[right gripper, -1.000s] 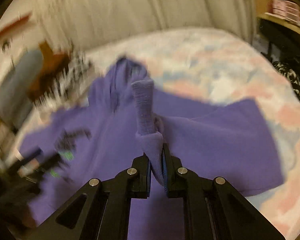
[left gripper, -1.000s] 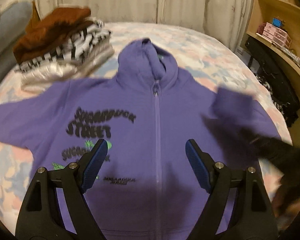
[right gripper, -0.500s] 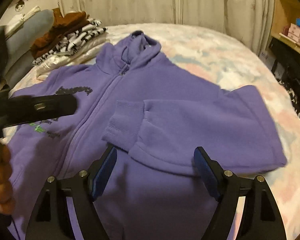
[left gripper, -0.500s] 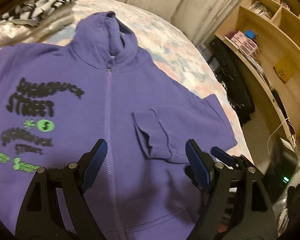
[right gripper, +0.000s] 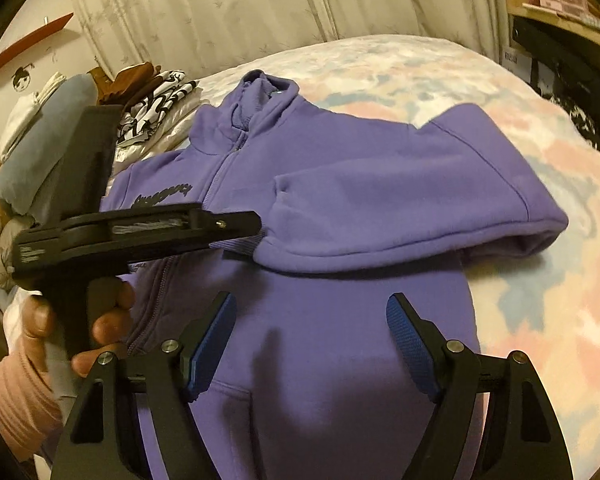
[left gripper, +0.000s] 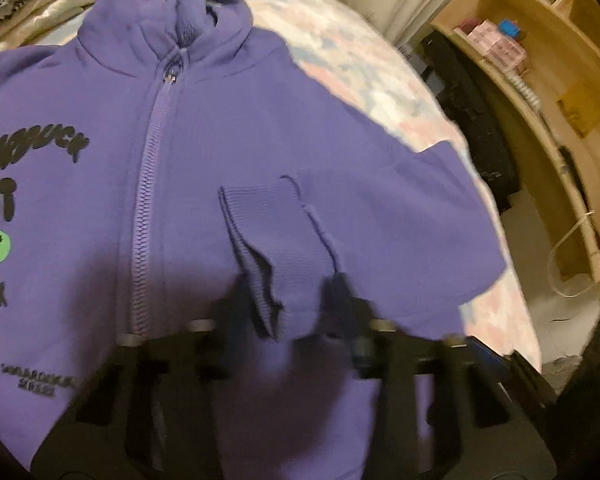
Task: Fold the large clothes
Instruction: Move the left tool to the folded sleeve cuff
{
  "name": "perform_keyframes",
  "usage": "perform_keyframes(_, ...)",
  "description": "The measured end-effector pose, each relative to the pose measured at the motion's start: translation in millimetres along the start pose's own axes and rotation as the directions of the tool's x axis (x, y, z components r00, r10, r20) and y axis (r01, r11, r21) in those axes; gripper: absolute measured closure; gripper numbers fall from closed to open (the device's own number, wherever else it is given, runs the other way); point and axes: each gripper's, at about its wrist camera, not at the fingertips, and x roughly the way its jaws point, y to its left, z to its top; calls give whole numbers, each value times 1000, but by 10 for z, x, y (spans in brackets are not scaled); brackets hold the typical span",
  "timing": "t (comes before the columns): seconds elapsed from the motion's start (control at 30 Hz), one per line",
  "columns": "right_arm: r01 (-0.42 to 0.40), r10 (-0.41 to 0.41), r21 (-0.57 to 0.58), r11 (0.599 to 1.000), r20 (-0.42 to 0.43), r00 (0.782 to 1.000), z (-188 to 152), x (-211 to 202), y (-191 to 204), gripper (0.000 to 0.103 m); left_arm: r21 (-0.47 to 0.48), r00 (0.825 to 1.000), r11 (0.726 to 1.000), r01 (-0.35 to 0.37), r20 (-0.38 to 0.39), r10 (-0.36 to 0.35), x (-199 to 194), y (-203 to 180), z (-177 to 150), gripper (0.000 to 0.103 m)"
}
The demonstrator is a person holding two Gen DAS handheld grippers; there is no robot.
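1. Jaws of the left gripper (left gripper: 292,300) have just been closing, and they now pinch the ribbed cuff (left gripper: 280,232) of the purple hoodie (left gripper: 260,128) from both sides. My left view is blurred there, so I can't judge how firm the grip is.
2. Jaws of the right gripper (right gripper: 312,320) have just been opening. They stand spread wide with nothing between them, above the hoodie's lower front near the pocket seam.
3. I see the hoodie lying front up on the bed (left gripper: 360,40), zip (left gripper: 148,184) closed and hood towards the curtain.
4. One sleeve (right gripper: 380,200) is folded across the chest, and its cuff ends just beside the zip.
5. From my right view, the left hand (right gripper: 60,328) grips the left tool's handle, and the tool's tip reaches the cuff.
6. On the wooden shelf (left gripper: 572,92) beside the bed sit pink boxes (left gripper: 496,42); I can't tell their contents.
7. At the bed's far corner lies a pile of folded clothes (right gripper: 152,100), well apart from the hoodie's folded sleeve.
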Motion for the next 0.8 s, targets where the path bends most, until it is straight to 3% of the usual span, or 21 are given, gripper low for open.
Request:
perform_keyframes(0.03,-1,1,3,1000,-1,1000,-3,7,-8,25,4,1000,1000,-11,-8,11,46,-21,19,92)
perform_keyframes(0.07,-1,1,7,1000,-1,1000,-15,-6,-27,25,9,1000,1000,-15,-10,15,66,-57,40,94)
perform_keyframes(0.23,0,0,5,1000,8,1000,3,-96,-12,27,165,987,977,-133,111,115,-311,-483,193,96)
perform_keyframes(0.37,8,-8,-13,1000,35,999,65,-334,15,27,268,945,934,-237,288,158,-1032,-645,409,96)
perform_keyframes(0.5,29,-27,-42,999,65,998,155,-558,75,27,262,904,905,-336,360,231,-1472,-376,584,96)
perform_keyframes(0.53,44,-40,-51,998,68,997,185,-604,96,27,248,892,895,-372,363,270,-1509,-217,612,96)
perform_keyframes(0.63,61,-58,-59,996,54,997,257,-618,152,26,199,886,886,-418,304,350,-1437,284,611,95)
perform_keyframes(0.73,79,-78,-61,995,16,997,320,-514,185,19,136,917,910,-391,141,373,-1066,899,554,93)
perform_keyframes(0.8,77,-79,-57,995,-20,997,366,-390,179,19,89,923,920,-383,78,376,-910,1140,553,93)
